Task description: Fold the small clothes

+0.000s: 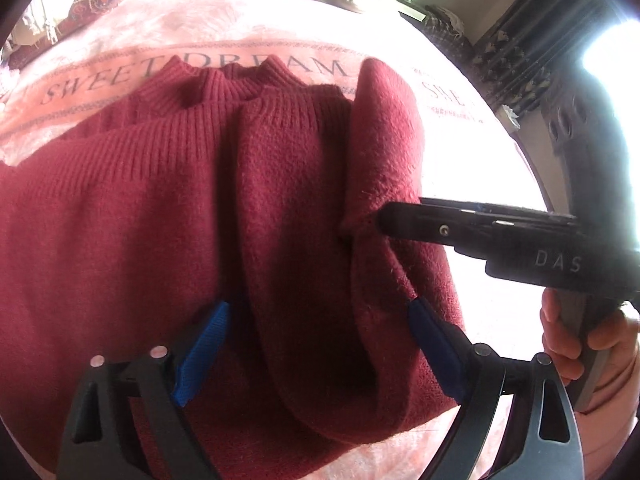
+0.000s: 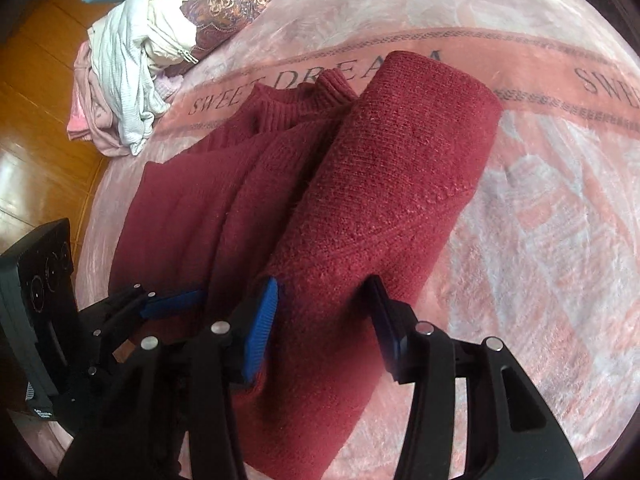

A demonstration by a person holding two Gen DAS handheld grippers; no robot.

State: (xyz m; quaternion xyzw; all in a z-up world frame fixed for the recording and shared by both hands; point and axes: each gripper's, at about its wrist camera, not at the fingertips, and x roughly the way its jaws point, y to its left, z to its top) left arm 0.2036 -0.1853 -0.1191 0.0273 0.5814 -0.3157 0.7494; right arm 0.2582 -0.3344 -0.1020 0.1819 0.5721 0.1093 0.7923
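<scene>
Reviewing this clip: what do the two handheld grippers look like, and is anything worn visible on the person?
Both are black plastic frames with triangular cut-outs, silver pivot pins and blue ribbed finger pads. The left gripper and right gripper match. From the left wrist view, the right one's body bears white letters "DAS" and has a grey handle. The hand on it appears bare; no sleeve shows clearly. No cables are visible.
</scene>
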